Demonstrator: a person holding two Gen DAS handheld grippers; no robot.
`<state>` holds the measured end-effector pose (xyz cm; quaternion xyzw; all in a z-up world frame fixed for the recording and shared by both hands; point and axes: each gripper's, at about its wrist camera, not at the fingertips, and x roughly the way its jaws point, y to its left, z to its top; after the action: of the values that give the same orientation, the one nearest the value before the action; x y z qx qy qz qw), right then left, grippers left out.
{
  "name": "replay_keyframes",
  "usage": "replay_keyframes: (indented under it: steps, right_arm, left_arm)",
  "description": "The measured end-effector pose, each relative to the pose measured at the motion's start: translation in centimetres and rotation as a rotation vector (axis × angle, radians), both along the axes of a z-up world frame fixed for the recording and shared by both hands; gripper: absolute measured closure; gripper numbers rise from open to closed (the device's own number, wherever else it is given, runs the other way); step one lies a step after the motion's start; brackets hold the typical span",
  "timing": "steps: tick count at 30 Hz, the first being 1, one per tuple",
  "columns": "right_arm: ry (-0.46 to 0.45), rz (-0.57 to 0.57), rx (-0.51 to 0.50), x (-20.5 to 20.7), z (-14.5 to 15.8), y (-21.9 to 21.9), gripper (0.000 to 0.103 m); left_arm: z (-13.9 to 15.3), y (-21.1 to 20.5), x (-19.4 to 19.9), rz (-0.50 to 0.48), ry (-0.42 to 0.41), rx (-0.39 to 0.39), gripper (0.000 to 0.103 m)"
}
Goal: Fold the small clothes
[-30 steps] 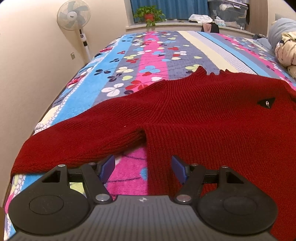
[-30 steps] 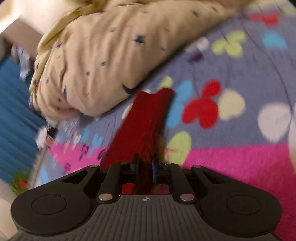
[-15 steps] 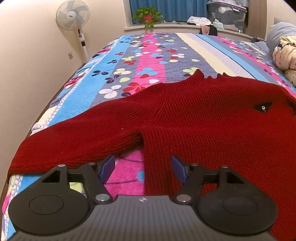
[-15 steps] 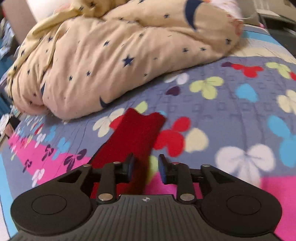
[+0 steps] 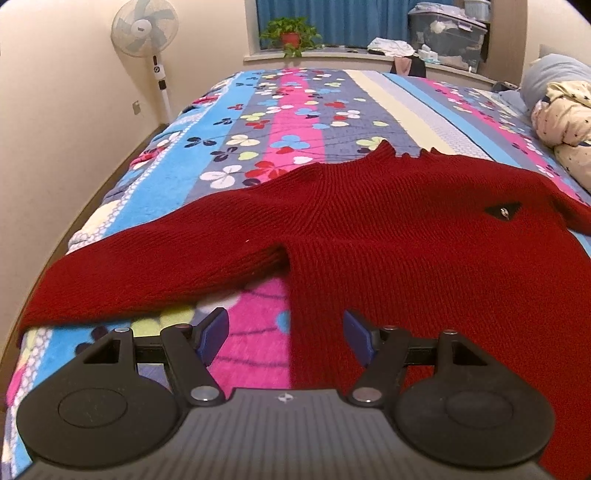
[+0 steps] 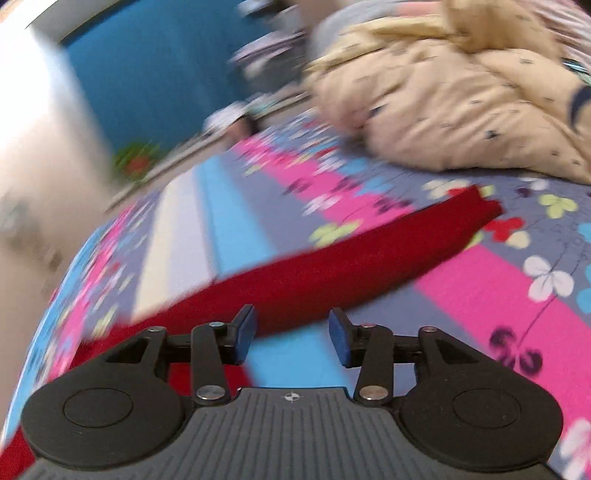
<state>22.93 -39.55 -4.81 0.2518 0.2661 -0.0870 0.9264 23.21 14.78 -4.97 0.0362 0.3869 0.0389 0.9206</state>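
A dark red knitted sweater (image 5: pixel 388 221) lies spread flat on the flowered bedspread (image 5: pixel 295 110), its left sleeve stretched toward the bed's left edge. My left gripper (image 5: pixel 286 336) is open and empty, just in front of the gap under the left armpit. In the right wrist view the sweater's right sleeve (image 6: pixel 369 258) lies stretched out toward a beige quilt. My right gripper (image 6: pixel 291 332) is open and empty, just near of the sleeve. That view is motion blurred.
A beige star-print quilt (image 6: pixel 461 99) is bunched at the bed's right side, also in the left wrist view (image 5: pixel 565 122). A standing fan (image 5: pixel 146 33) is by the left wall. A potted plant (image 5: pixel 290 35) and a storage box (image 5: pixel 447 26) stand on the windowsill.
My right gripper has opened and let go of the sleeve end, which now lies flat, then pulled back and swung left. My left gripper has barely moved.
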Motion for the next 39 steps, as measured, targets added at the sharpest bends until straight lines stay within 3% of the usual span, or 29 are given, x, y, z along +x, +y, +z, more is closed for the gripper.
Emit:
replay_keyframes:
  steps: [6, 11, 18, 23, 28, 30, 34, 39]
  right_arm:
    - [0.151, 0.234, -0.063, -4.7, -0.8, 2.9, 0.056]
    - [0.221, 0.295, -0.142, -7.9, -1.4, 2.7, 0.056]
    - [0.369, 0.388, -0.150, -9.6, -3.8, 2.8, 0.051]
    - [0.507, 0.386, -0.173, -9.0, -6.1, 3.0, 0.045]
    - [0.510, 0.379, -0.159, -9.3, -6.2, 3.0, 0.043]
    - [0.504, 0.380, -0.150, -9.7, -6.2, 3.1, 0.043]
    - [0.503, 0.414, -0.117, -10.1, -6.3, 3.0, 0.042]
    - [0.490, 0.468, -0.112, -10.8, -6.0, 3.2, 0.042]
  left_arm:
    - [1.0, 0.6, -4.5, -0.056, -0.020, 0.021, 0.029]
    - [1.0, 1.9, -7.4, -0.018, 0.024, -0.079, 0.029]
    - [-1.0, 2.1, -10.7, 0.096, 0.196, -0.296, 0.029]
    - [-3.5, 0.5, -11.8, 0.099, 0.312, -0.255, 0.029]
    - [-4.9, 0.7, -12.4, 0.093, 0.380, -0.305, 0.031]
    - [-5.0, 0.7, -12.6, 0.087, 0.388, -0.315, 0.036]
    - [-4.9, 0.3, -12.8, 0.048, 0.399, -0.343, 0.063]
    - [-4.8, -0.3, -13.0, 0.041, 0.404, -0.328, 0.064]
